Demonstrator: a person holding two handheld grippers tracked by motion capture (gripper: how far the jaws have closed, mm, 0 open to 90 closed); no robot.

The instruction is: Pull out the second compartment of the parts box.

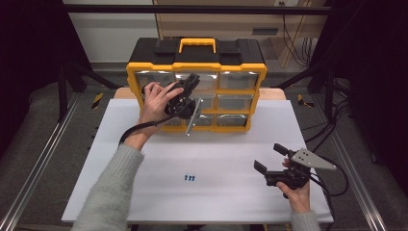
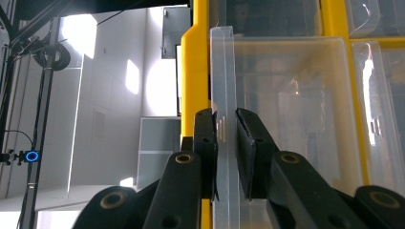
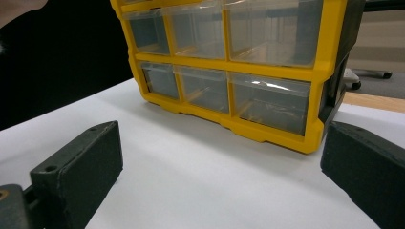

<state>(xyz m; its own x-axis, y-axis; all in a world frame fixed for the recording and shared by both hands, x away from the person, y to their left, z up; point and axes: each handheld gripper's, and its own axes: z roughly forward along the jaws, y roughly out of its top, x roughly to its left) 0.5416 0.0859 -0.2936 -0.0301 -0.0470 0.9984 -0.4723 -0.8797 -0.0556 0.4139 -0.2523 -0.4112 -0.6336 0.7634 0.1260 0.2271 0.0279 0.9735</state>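
As seen, drawer gripped but barely drawn.
Near edge: right gripper (image 1: 267, 159) released, idle; blue screws (image 1: 189, 177) loose mid-tabletop (image 1: 231, 144). Far edge: left gripper (image 2: 225, 125) clenched on clear drawer (image 2: 224, 86) lip of yellow organizer (image 1: 196, 67); pulling out and loading left.

Dim surroundings, bright table, soft focus

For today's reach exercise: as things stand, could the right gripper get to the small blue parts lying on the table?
Probably yes: the right gripper stands open, holding nothing, and bare table lies between it and the blue parts.
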